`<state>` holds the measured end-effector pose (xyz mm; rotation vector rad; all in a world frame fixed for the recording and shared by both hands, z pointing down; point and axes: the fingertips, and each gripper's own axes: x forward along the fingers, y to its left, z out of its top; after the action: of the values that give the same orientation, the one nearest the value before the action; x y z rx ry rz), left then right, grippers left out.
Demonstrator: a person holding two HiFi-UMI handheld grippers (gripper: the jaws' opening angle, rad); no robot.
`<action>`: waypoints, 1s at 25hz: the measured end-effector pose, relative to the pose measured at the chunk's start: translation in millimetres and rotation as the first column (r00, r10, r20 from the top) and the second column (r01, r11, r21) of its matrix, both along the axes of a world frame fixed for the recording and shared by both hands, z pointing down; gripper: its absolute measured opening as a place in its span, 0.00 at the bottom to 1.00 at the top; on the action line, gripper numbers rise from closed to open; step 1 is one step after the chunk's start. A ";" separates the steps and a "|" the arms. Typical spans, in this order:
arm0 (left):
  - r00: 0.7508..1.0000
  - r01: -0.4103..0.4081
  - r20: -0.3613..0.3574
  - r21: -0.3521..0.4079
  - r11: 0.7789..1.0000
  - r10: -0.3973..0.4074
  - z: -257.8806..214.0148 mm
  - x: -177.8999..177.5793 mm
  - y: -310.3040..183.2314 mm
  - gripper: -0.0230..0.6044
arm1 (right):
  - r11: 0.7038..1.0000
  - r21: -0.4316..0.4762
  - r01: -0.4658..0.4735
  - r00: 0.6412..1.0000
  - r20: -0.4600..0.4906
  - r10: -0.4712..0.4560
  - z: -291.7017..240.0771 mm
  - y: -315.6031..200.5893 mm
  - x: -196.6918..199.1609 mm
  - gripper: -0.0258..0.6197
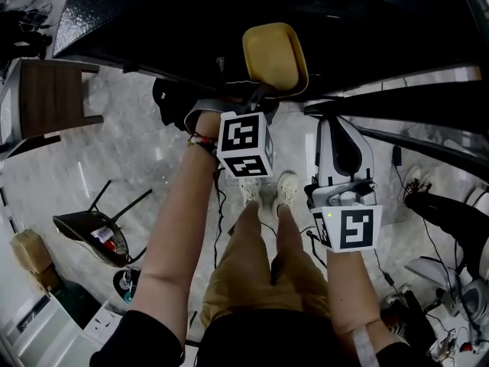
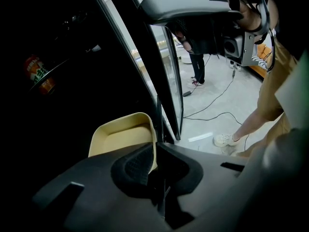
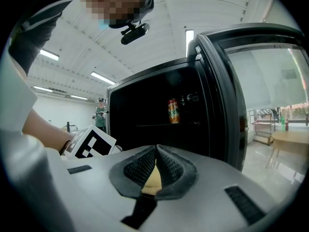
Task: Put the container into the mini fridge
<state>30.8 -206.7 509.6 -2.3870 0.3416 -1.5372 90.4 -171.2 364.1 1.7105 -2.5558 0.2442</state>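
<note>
The yellow container (image 1: 275,56) hangs in front of the dark mini fridge (image 1: 191,14). My left gripper (image 1: 260,94) is shut on its near rim. In the left gripper view the container (image 2: 120,137) tilts toward the black fridge opening, with the pads of the left gripper (image 2: 155,162) pinching its right edge. A can (image 2: 38,74) stands on a shelf inside. My right gripper (image 1: 336,121) sits by the open glass door (image 1: 397,102). The jaws of the right gripper (image 3: 155,151) meet at the tips, with only a sliver of yellow showing behind them. The can (image 3: 174,111) shows there too.
The fridge door (image 3: 260,95) stands open to the right. On the floor lie cables (image 1: 428,251), a tipped black chair (image 1: 99,232) and a wooden stool (image 1: 53,98). Another person's leg (image 1: 451,212) is at the right, and my own feet (image 1: 267,189) are below the grippers.
</note>
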 end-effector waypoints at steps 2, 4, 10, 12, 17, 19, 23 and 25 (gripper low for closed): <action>1.000 -0.002 0.002 0.005 1.000 0.002 0.4 0.4 -1.4 0.09 | 1.000 -0.003 0.002 1.000 0.000 -0.002 2.2 0.6 -0.8 0.09; 1.000 -0.005 0.003 0.007 1.000 0.005 1.0 0.1 -2.2 0.09 | 1.000 -0.006 0.003 1.000 0.001 -0.003 3.1 1.6 -2.4 0.09; 1.000 -0.011 0.006 0.011 1.000 0.011 1.1 1.6 -4.4 0.09 | 1.000 -0.005 0.007 1.000 0.005 -0.007 2.4 5.0 -5.4 0.09; 1.000 -0.012 0.007 0.013 1.000 0.012 0.2 3.1 -5.0 0.09 | 1.000 -0.009 0.011 1.000 0.001 -0.011 3.4 5.9 -5.6 0.09; 1.000 -0.017 0.000 0.027 0.999 0.017 -2.5 4.6 -5.3 0.09 | 1.000 -0.012 0.011 1.000 0.000 -0.011 2.6 7.3 -4.8 0.09; 1.000 -0.013 -0.012 0.041 0.999 0.014 -5.5 6.0 -7.9 0.11 | 1.000 -0.012 0.013 1.000 0.000 -0.013 3.1 6.9 -4.6 0.09; 1.000 -0.009 -0.020 0.044 0.999 0.010 -7.3 7.8 -9.6 0.28 | 1.000 -0.013 0.011 1.000 -0.001 -0.011 3.5 7.6 -3.9 0.09; 1.000 -0.005 -0.029 0.055 0.998 0.007 -10.7 7.5 -9.8 0.28 | 1.000 -0.012 0.011 1.000 0.001 -0.011 3.3 8.4 -4.6 0.09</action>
<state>38.2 -216.5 498.9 -2.3685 0.3776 -1.4719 85.8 -162.9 367.5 1.6926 -2.5581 0.2589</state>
